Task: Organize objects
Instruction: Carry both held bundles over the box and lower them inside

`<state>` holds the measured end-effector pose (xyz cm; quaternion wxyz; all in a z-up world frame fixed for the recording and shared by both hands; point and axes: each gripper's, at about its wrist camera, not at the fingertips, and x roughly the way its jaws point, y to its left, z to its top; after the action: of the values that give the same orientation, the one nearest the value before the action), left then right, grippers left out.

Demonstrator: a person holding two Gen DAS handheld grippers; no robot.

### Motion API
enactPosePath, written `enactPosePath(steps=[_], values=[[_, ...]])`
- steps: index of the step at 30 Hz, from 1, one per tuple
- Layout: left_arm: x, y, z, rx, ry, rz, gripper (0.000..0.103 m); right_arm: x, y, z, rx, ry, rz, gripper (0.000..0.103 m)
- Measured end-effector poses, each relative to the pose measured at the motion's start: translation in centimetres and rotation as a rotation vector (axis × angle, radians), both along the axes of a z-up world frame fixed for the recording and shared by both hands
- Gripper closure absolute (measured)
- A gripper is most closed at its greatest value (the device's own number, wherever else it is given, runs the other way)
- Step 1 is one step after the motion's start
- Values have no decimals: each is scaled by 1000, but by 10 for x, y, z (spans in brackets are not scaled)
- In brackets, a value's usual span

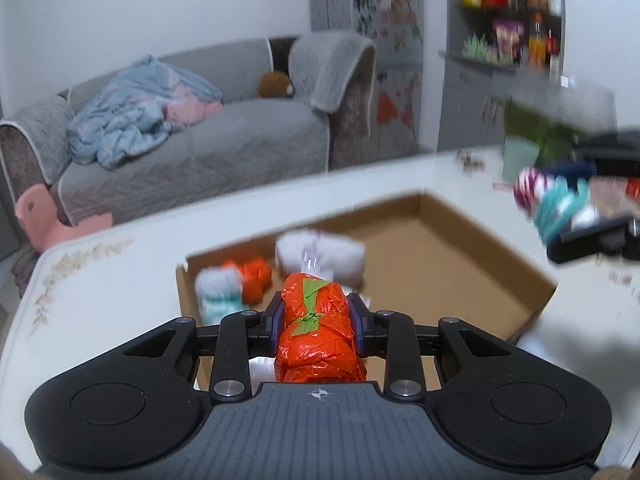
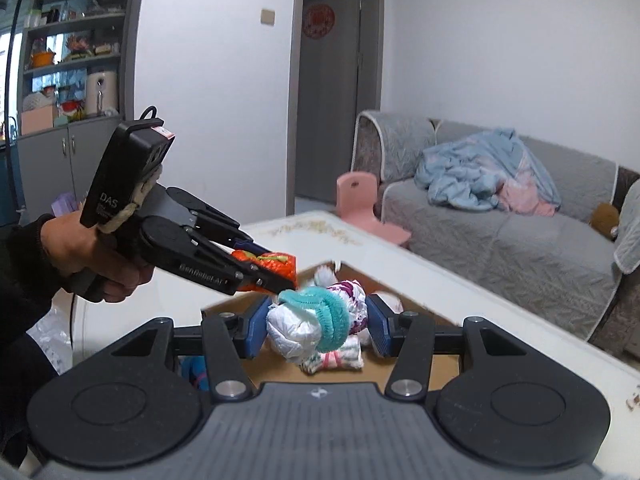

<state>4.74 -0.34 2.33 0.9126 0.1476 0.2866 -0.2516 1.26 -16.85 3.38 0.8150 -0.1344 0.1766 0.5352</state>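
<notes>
1. Carrying two wrapped bundles above a cardboard box (image 1: 460, 264), both tools are seen loaded: the left tool (image 1: 318, 320) is pinched on an orange bundle (image 1: 316, 332), the right tool (image 2: 316, 330) on a white bundle with a teal ring (image 2: 316, 326).
2. The box lies on the white surface (image 1: 100, 288); an orange packet (image 1: 254, 278) and two pale bundles are already gathered at its left end.
3. Each bundle is best lowered close to the box floor before release, so a soft packet is not bounced out.
4. The bare right half of the box is judged the better spot.
5. The tools should be kept apart, as they are seen nearly touching.
</notes>
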Motion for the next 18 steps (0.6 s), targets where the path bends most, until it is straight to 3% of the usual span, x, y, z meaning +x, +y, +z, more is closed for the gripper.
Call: enactPosePath(steps=[6, 18], values=[[5, -1, -15, 63, 43, -20, 65, 11, 11, -12, -37, 39, -27, 56], [21, 5, -31, 87, 114, 5, 65, 16, 50, -18, -200, 63, 17, 56]])
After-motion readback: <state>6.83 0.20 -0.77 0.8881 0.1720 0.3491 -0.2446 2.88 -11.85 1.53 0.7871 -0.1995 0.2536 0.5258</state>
